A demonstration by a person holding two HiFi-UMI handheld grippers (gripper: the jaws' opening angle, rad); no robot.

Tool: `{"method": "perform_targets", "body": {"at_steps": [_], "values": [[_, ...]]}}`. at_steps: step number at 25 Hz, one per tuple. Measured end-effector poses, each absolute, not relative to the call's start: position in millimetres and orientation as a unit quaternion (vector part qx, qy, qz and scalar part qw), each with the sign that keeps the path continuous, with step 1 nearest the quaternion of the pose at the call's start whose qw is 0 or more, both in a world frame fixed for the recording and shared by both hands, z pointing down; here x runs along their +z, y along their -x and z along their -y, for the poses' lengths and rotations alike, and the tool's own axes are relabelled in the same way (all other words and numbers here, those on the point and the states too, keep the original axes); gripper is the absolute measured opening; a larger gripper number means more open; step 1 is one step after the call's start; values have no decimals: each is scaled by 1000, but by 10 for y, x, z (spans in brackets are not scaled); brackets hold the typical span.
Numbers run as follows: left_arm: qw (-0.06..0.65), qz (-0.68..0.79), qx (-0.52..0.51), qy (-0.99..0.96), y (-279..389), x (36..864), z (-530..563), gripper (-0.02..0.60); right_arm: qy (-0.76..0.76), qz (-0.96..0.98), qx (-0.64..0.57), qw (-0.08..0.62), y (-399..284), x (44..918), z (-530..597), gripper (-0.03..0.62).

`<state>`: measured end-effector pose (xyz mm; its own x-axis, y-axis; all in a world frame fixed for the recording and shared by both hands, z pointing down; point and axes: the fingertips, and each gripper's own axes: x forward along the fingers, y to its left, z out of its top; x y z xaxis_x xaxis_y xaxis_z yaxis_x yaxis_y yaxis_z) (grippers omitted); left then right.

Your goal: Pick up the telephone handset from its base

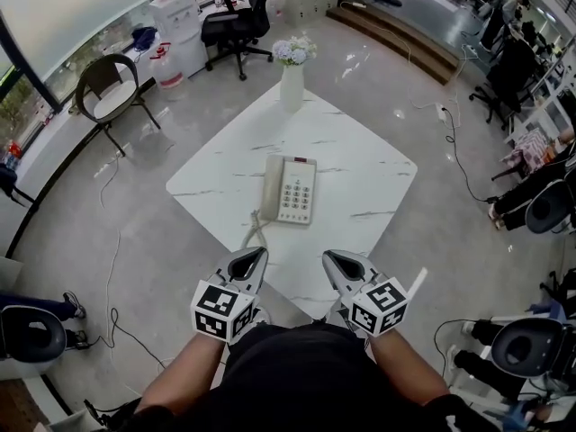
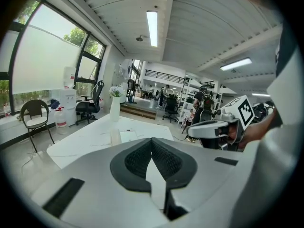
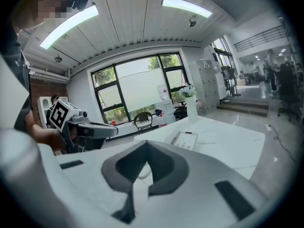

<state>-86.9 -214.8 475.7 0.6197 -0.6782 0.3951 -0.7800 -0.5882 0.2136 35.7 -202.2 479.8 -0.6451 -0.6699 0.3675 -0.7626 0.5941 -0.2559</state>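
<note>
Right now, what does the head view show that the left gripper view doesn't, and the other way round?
Only the head view: the keypad seen from above and the coiled cord running off the table's near edge. Only the left gripper view: the ceiling strip light and the left gripper up close, its pads meeting on nothing. Both: the telephone, edge-on in the gripper view, the white marble table, the vase of flowers, the wire chair and the right gripper.
</note>
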Motion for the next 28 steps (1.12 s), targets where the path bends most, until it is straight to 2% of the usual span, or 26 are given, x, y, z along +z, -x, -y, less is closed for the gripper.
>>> {"method": "perform_targets", "body": {"at_steps": [17,28], "values": [[171,443,150,-867,669,4741,2174,5,-387,893,204,102,-585,4814,2088,2],[165,447,164,-864,676,4767,2229,146,-391,891,209,96,-605,4826,2087,2]]}}
